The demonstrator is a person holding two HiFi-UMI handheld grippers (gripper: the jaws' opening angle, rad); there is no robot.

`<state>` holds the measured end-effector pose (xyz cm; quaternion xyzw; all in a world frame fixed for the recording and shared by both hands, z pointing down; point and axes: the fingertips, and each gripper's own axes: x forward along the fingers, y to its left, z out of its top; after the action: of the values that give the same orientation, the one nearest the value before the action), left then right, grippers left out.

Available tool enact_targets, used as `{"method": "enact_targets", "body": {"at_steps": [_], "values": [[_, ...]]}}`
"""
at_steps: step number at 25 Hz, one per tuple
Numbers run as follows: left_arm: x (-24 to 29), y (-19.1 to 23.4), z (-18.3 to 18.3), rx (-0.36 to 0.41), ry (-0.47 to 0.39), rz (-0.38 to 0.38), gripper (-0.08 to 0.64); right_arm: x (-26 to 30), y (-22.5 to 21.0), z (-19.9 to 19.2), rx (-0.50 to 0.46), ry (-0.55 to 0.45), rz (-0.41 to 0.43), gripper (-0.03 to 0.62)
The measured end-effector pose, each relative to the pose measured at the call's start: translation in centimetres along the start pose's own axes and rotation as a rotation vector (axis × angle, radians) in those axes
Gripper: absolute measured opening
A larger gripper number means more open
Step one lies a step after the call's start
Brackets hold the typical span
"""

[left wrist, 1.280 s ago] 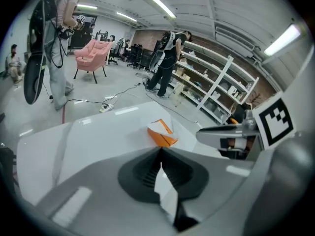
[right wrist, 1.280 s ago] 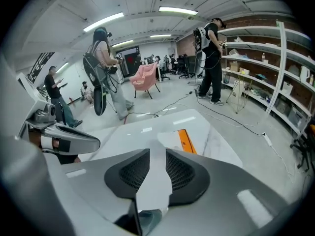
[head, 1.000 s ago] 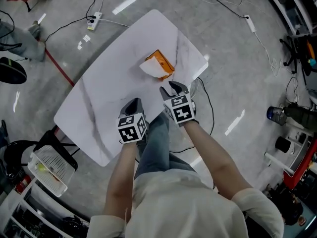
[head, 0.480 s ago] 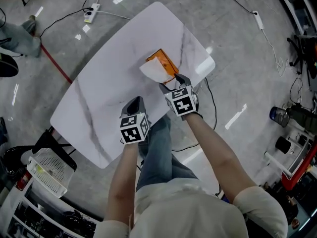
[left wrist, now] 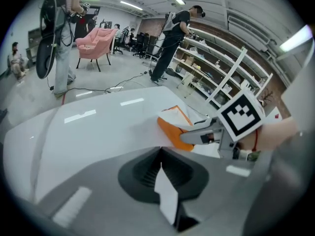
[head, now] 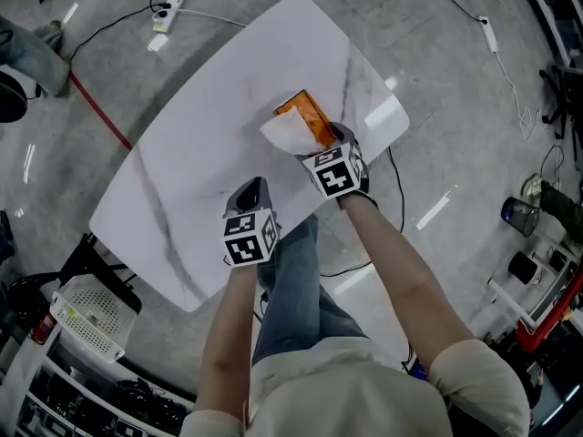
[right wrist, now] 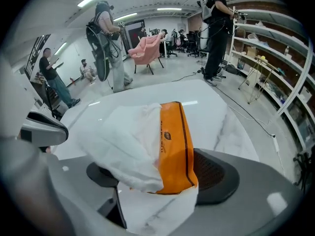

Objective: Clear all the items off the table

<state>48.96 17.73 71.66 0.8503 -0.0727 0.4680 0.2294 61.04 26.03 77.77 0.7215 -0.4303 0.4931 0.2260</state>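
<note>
Orange tissue pack (right wrist: pixel 174 141) bracketed by right gripper (right wrist: pixel 162 181)
Just-opened jaws are set astride its long axis; left gripper (left wrist: pixel 162 181), shut, is held farther away.

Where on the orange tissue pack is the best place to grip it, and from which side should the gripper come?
Grip the orange tissue pack across its two long sides, near end, coming from above. The loose white tissue would probably just pull out. The right gripper, whose jaws have just been opening, has the pack between them, not yet pressed.
</note>
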Motion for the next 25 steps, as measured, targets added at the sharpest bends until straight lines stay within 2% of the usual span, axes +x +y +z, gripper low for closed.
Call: {"method": "enact_targets", "body": {"at_steps": [6, 17, 19, 23, 25], "values": [[0.8, 0.3, -0.8, -0.017, 0.013, 0.011, 0.009, 1.6, -0.3, -0.6, -0.024, 0.018, 0.0, 0.44], [1.3, 0.3, -1.1, -0.03, 0.019, 0.009, 0.009, 3.4, -0.6, -0.9, -0.028, 0.048, 0.008, 0.439], [1.3, 0.4, -1.2, -0.029, 0.021, 0.012, 0.009, 3.3, -0.8, -0.8, -0.027, 0.057, 0.01, 0.418], [0.9, 0.6, -1.4, -0.031, 0.023, 0.015, 0.009, 2.6, -1.0, -0.6, -0.031, 0.07, -0.005, 0.29], [0.5, 0.5, -1.4, -0.03, 0.021, 0.014, 0.009, 2.1, -0.8, -0.8, -0.036, 0.082, -0.014, 0.259]]}}
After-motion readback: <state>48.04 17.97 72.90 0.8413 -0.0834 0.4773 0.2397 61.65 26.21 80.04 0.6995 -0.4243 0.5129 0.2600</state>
